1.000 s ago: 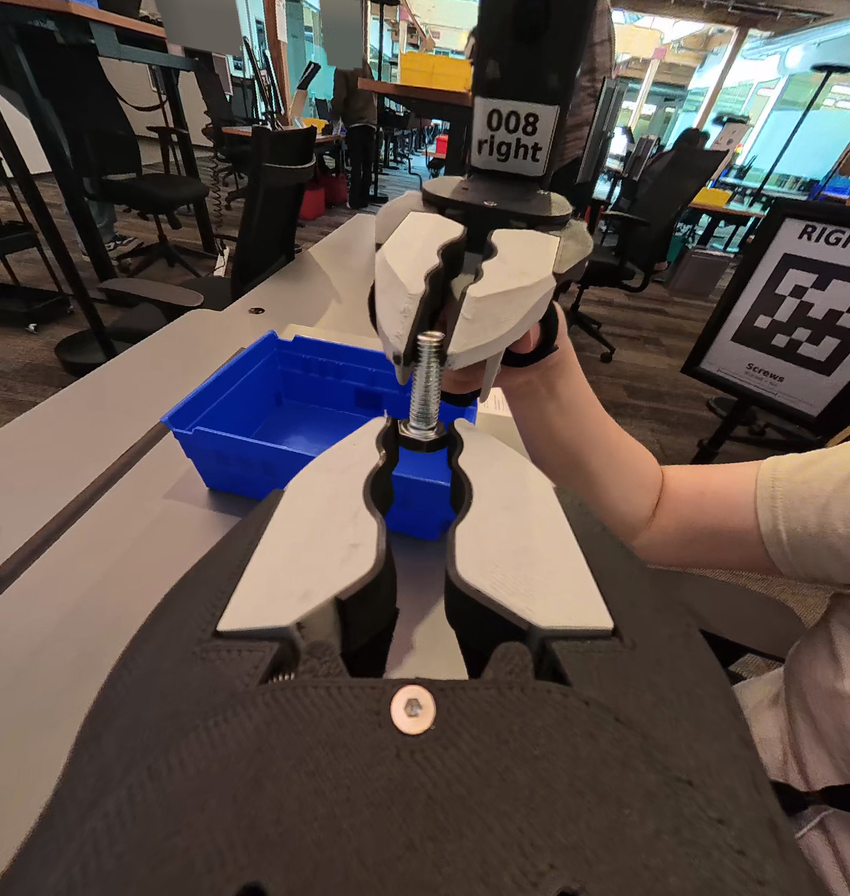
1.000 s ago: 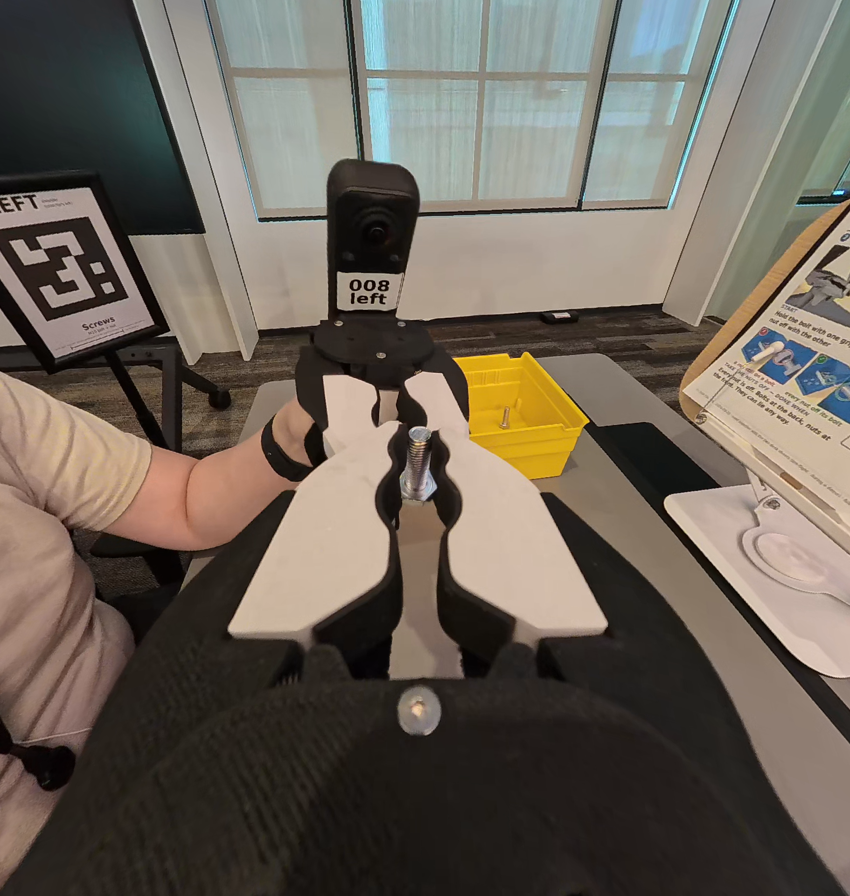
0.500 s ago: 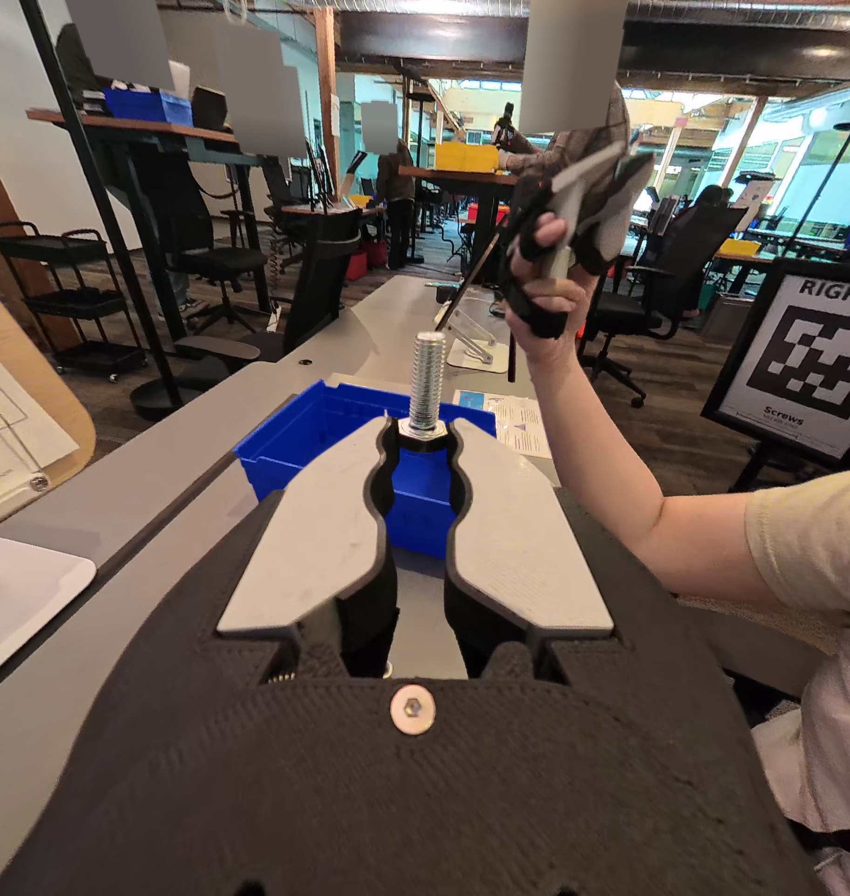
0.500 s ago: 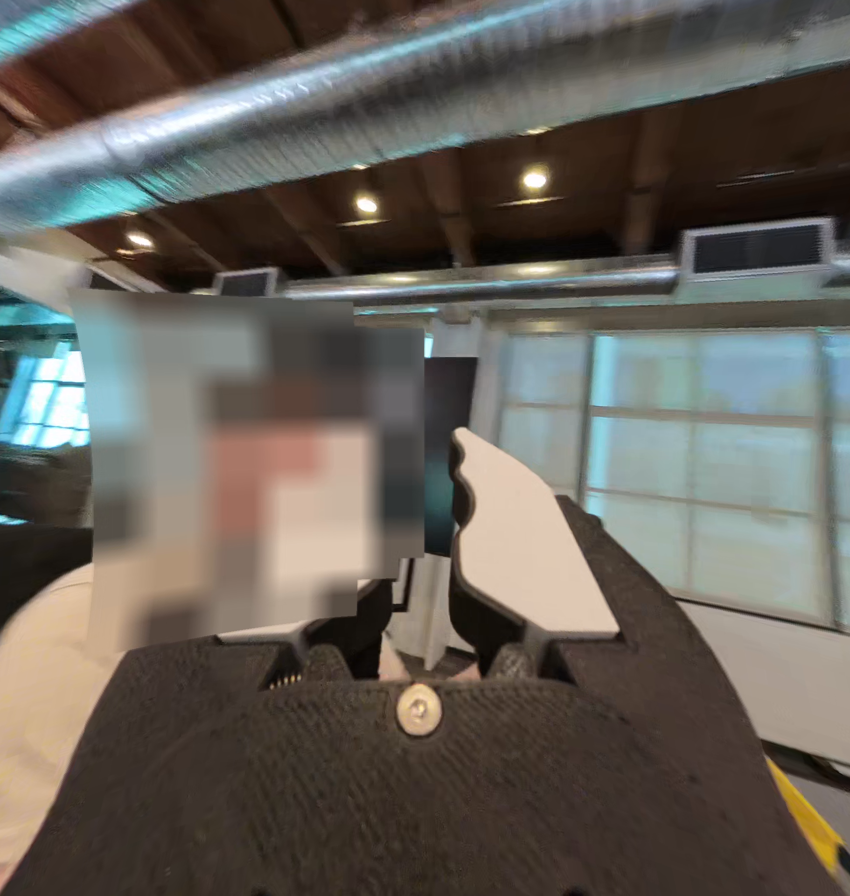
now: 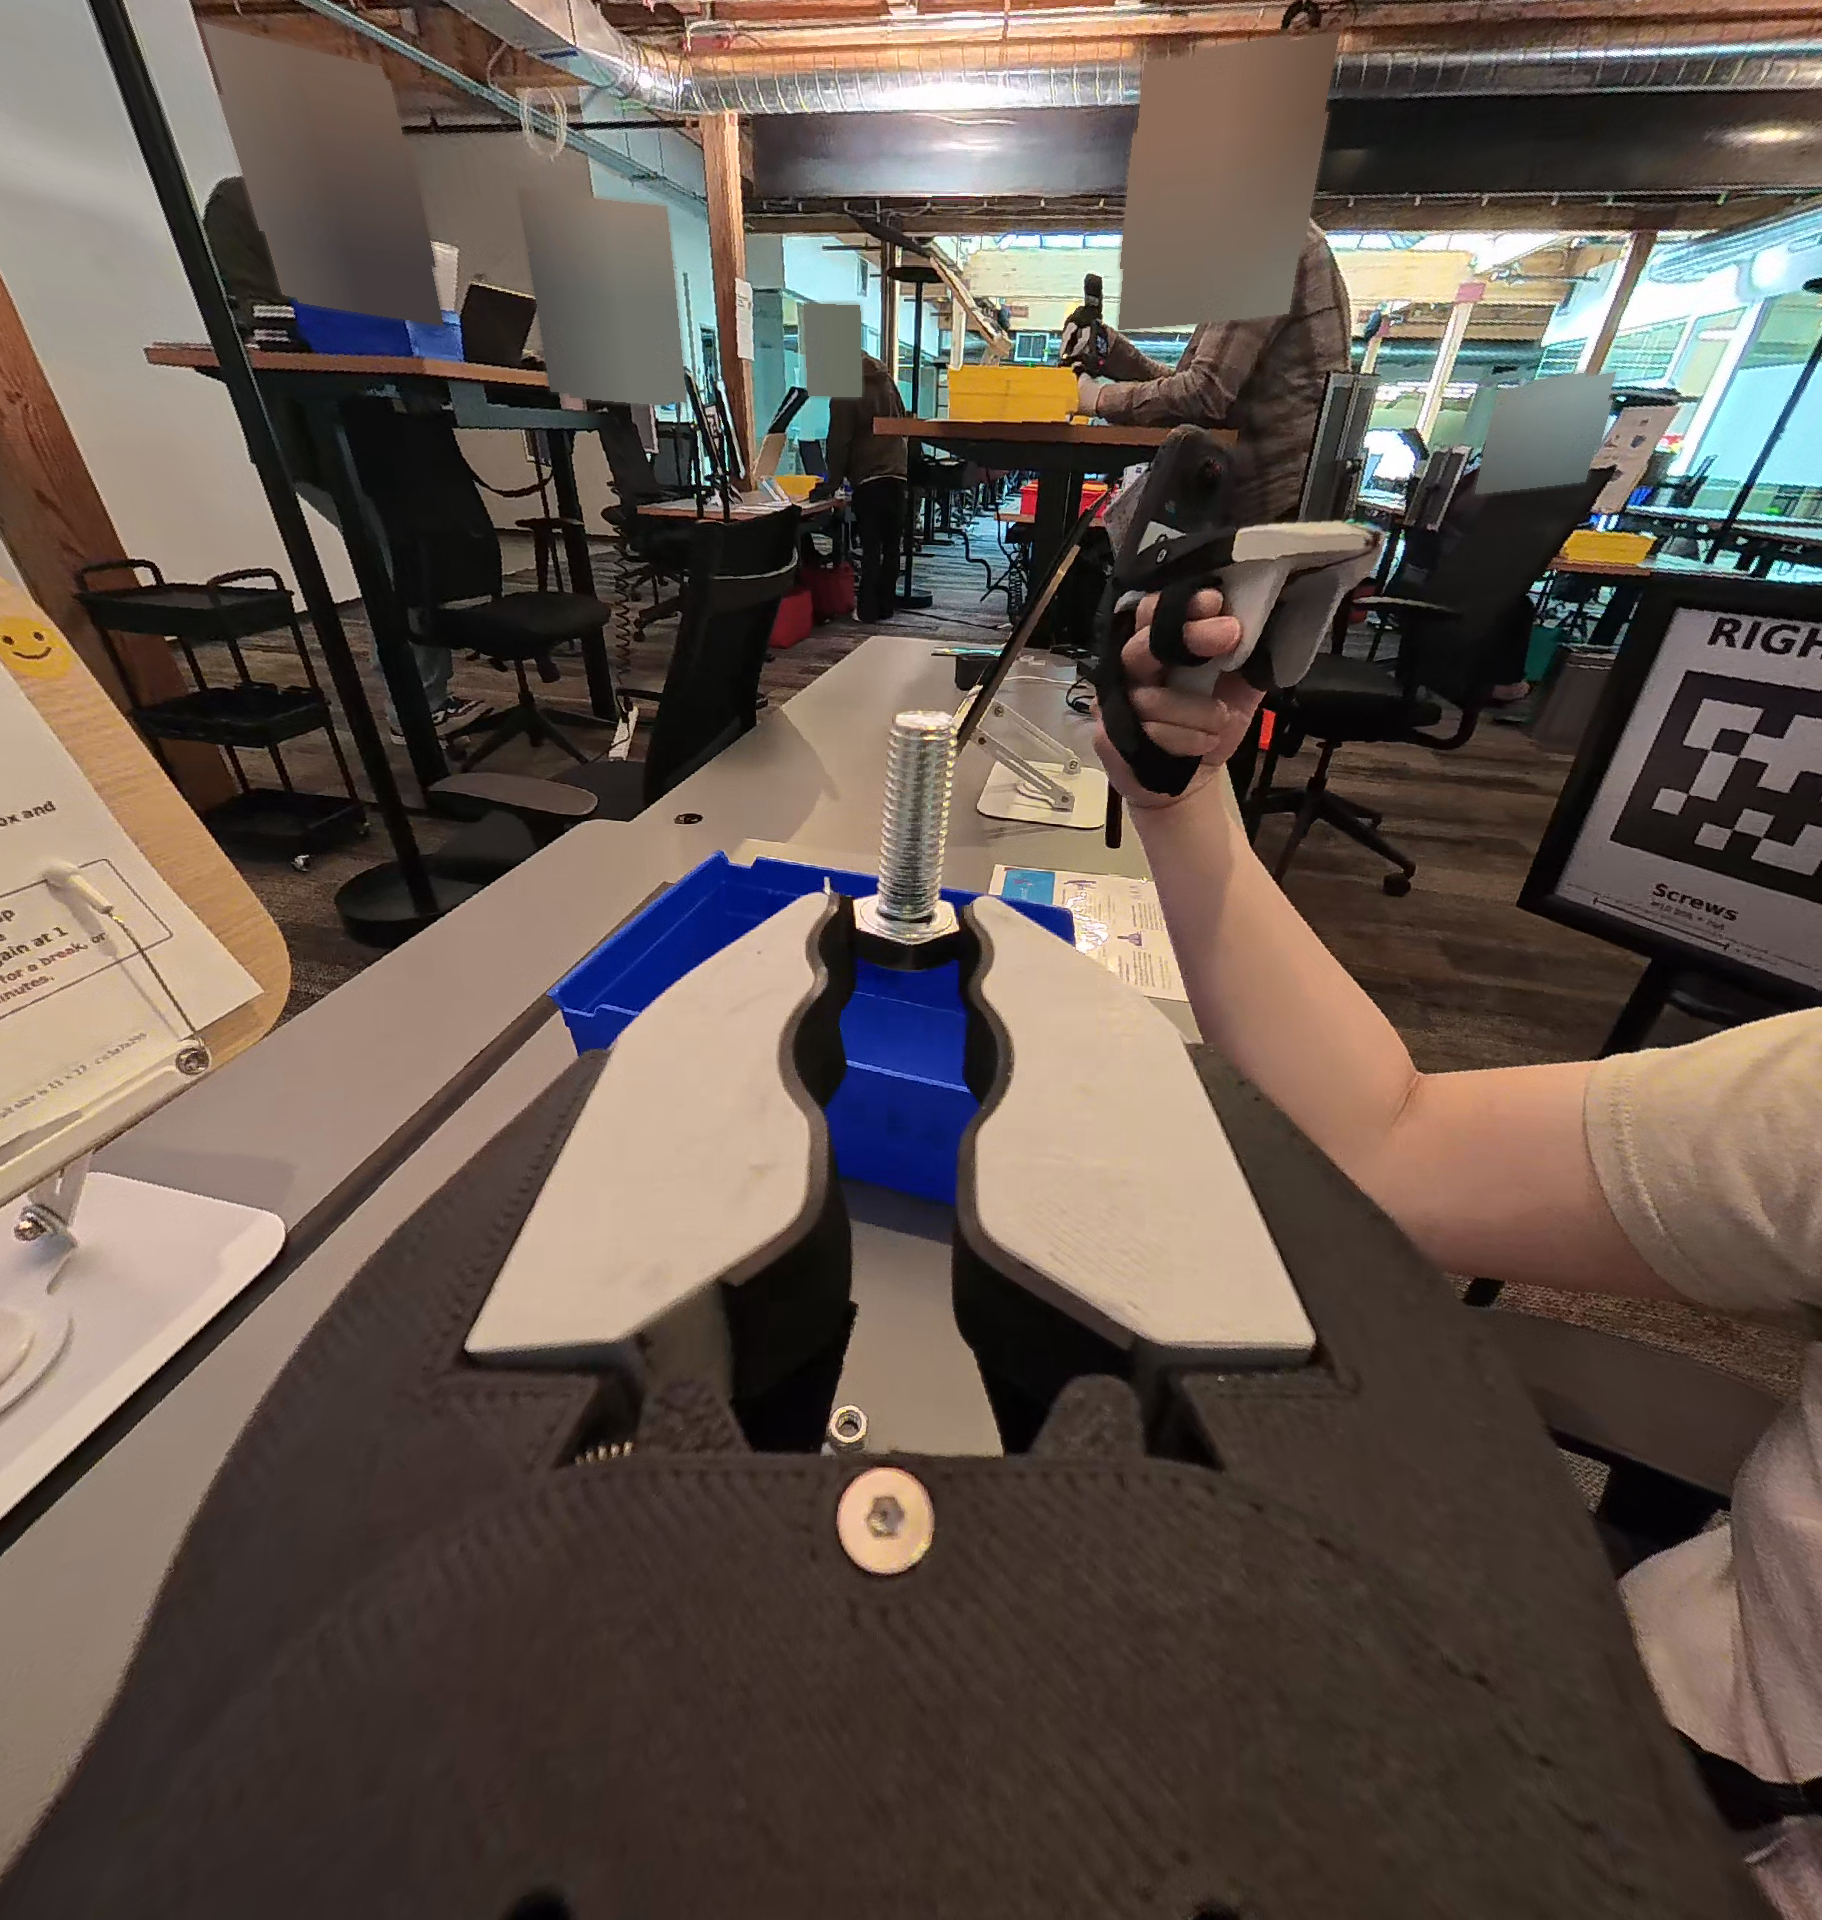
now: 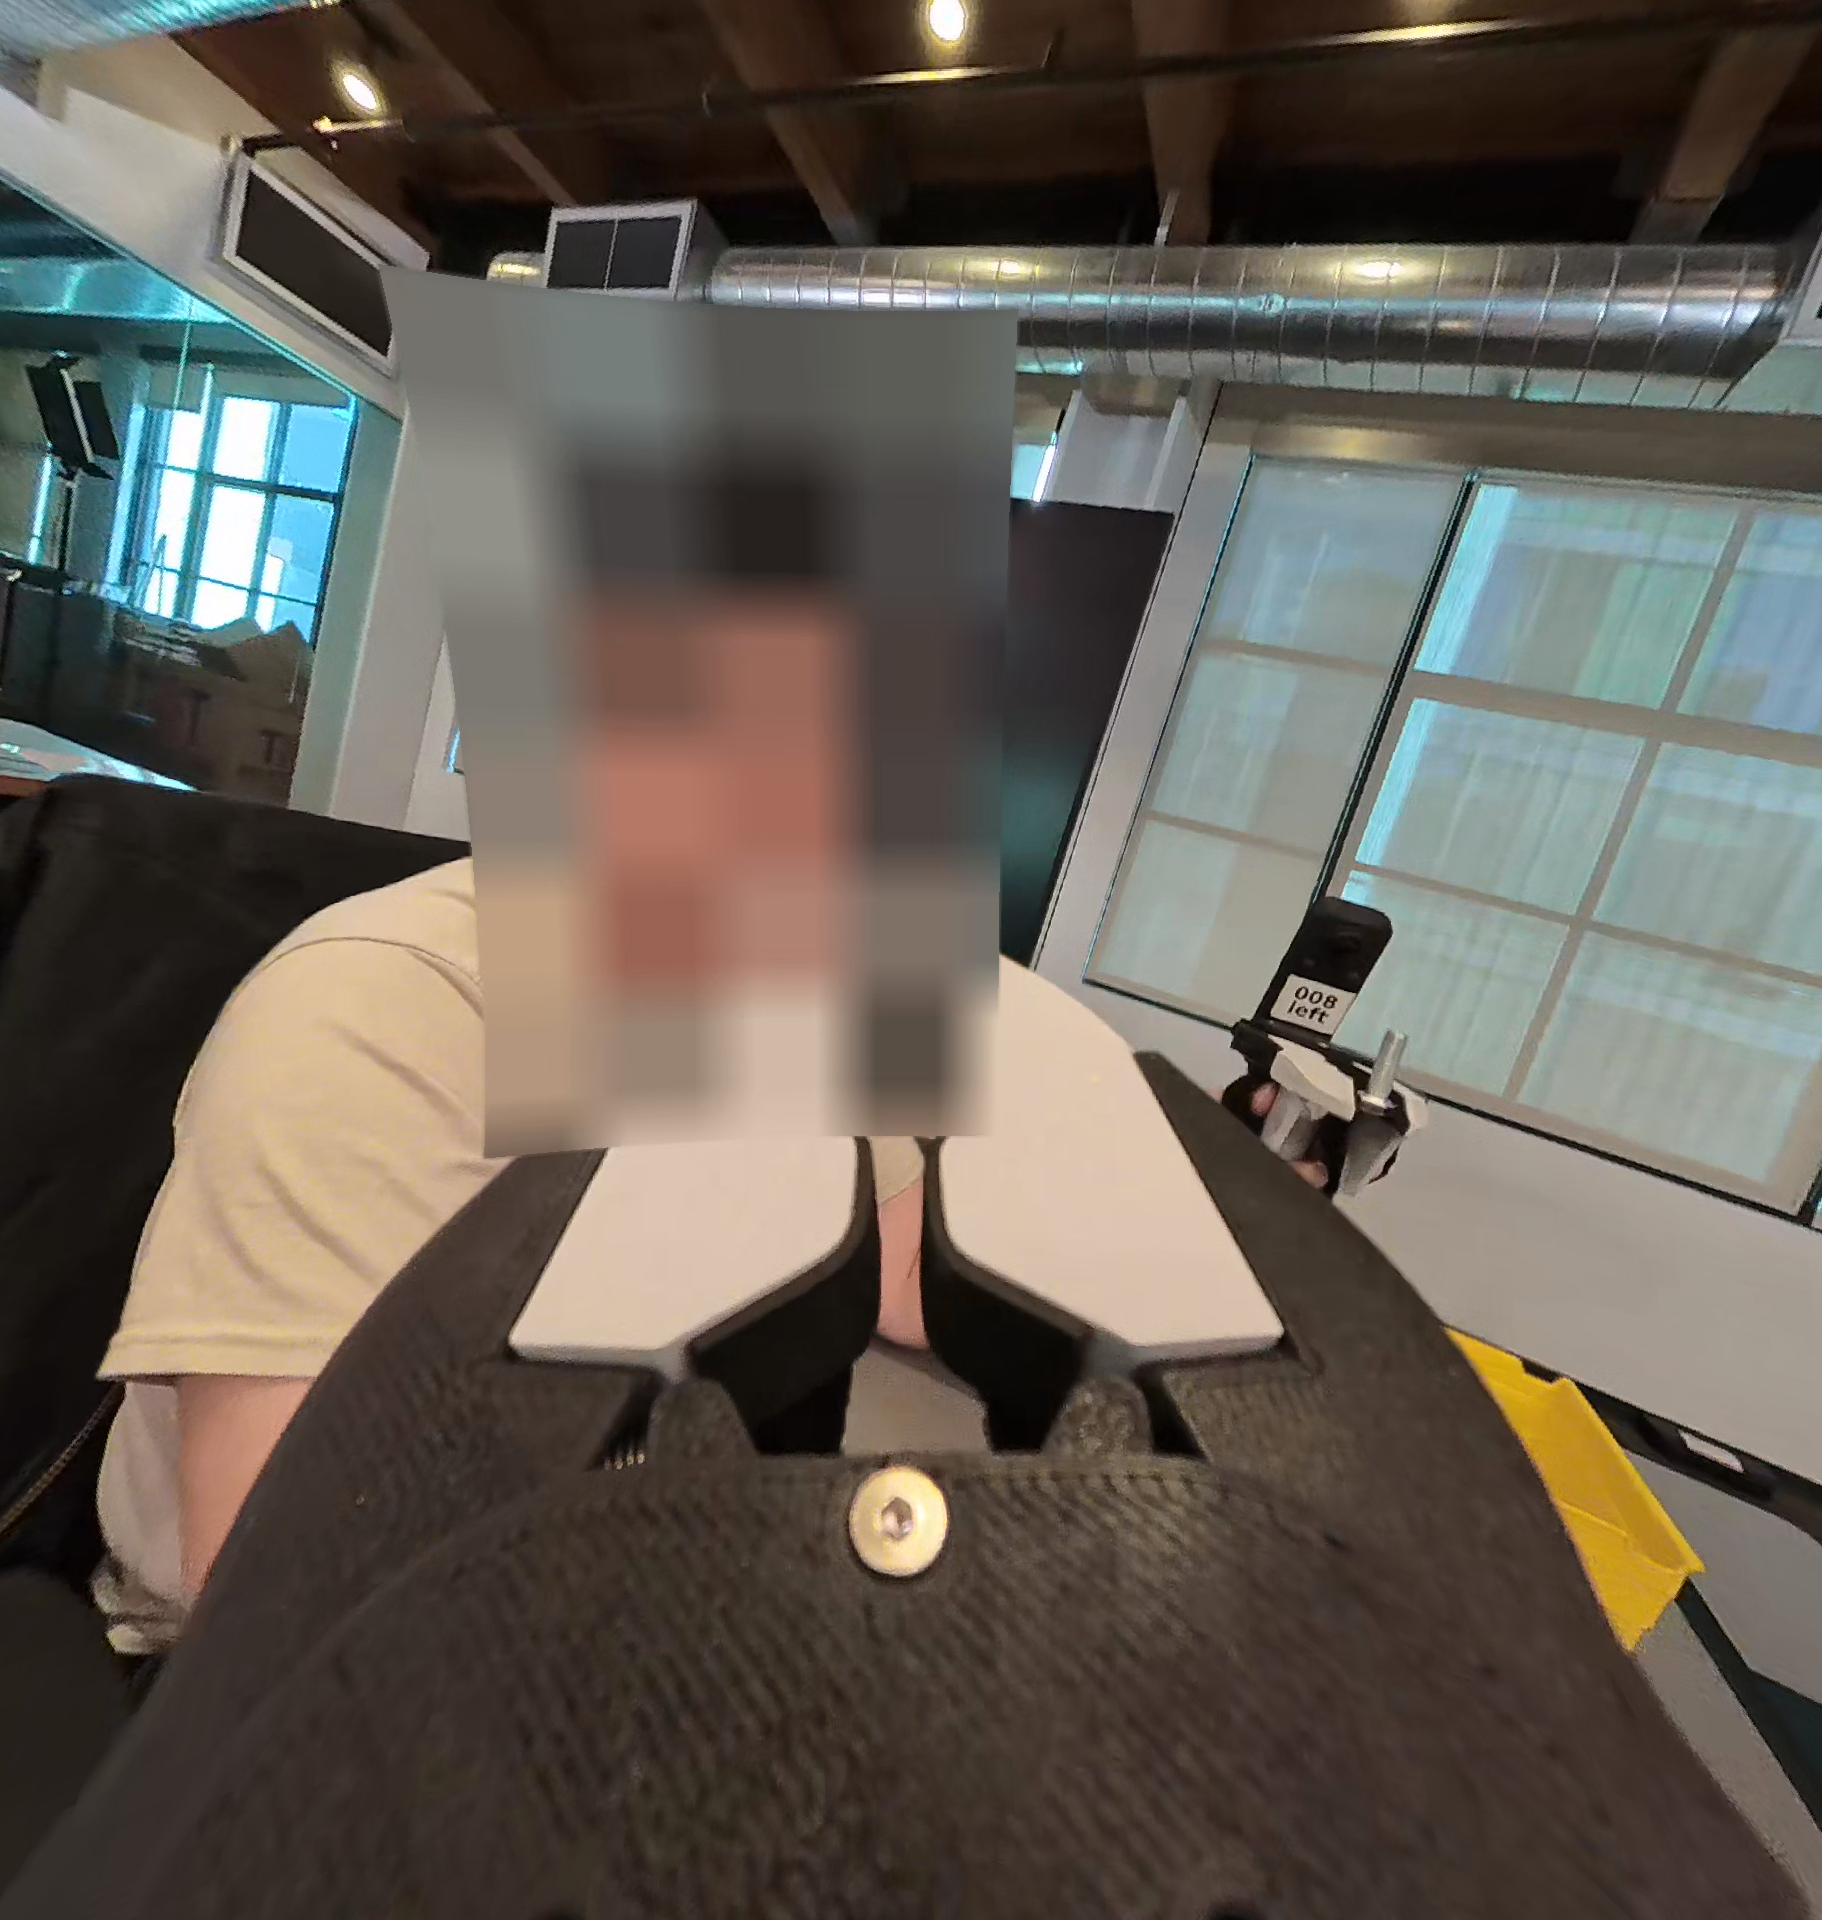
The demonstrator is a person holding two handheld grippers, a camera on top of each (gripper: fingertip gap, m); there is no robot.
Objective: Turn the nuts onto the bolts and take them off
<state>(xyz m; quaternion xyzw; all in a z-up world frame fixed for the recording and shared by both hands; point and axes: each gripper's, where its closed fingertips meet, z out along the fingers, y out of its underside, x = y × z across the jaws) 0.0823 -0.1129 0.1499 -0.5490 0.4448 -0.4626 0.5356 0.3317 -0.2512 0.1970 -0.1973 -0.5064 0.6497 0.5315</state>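
Upright, one bolt (image 5: 915, 821) stands clamped in left tool (image 5: 903, 935).

The right gripper (image 5: 1333, 551) is no longer at the bolt (image 5: 915, 821): a second ago its fingers closed around the upper thread, now it is lifted away to the right and turned sideways, well apart. Its own camera now faces the person. The bolt's thread stands free. The left gripper (image 5: 902, 940) is raised, so more room shows behind.
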